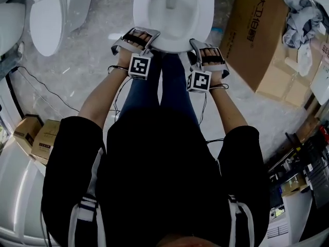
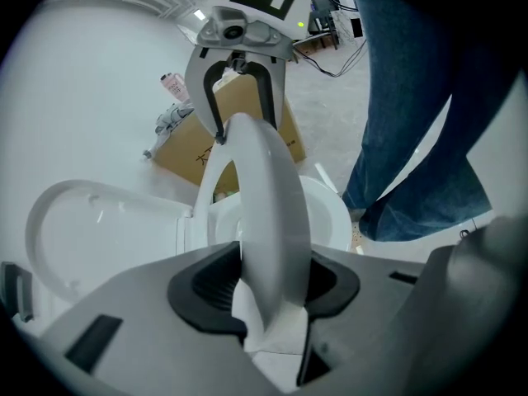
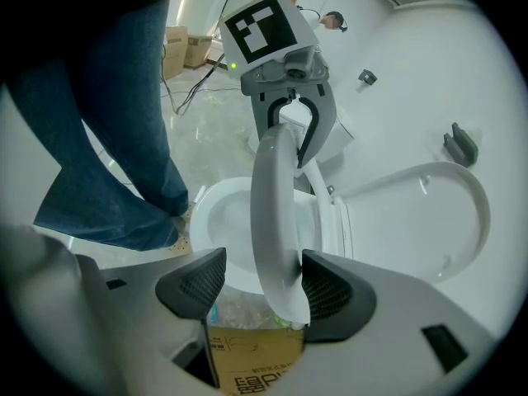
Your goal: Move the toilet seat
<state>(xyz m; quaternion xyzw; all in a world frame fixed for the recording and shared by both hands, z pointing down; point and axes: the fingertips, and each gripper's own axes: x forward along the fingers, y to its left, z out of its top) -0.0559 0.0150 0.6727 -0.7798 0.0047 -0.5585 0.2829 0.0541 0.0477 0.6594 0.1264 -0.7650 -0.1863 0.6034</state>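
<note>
Standing over a toilet, a person in a dark top reaches the left forearm (image 1: 103, 94) and right forearm (image 1: 229, 112) forward and down, wrists pitched steeply toward the floor. The left gripper (image 1: 140, 41), just left of centre in the head view, has its jaws part-closed, both pads pressing the front rim of the toilet seat (image 1: 172, 45). The right gripper (image 1: 206, 54), near it to the right, straddles the same rim with wider jaws: one pad is against the seat and a gap shows at the other. The seat sits at upper centre, over the bowl (image 1: 172, 6). In both gripper views its ring arcs clear of the bowl between the two tools. It is likely a stiff, fairly light plastic ring, glossy and apt to slip, hinged at the back. That makes the thin front edge, held either side of centre, look the sound place to grip. Beyond lie a cardboard box (image 1: 254, 40), upper right, and a second toilet (image 1: 49, 19), upper left.
</note>
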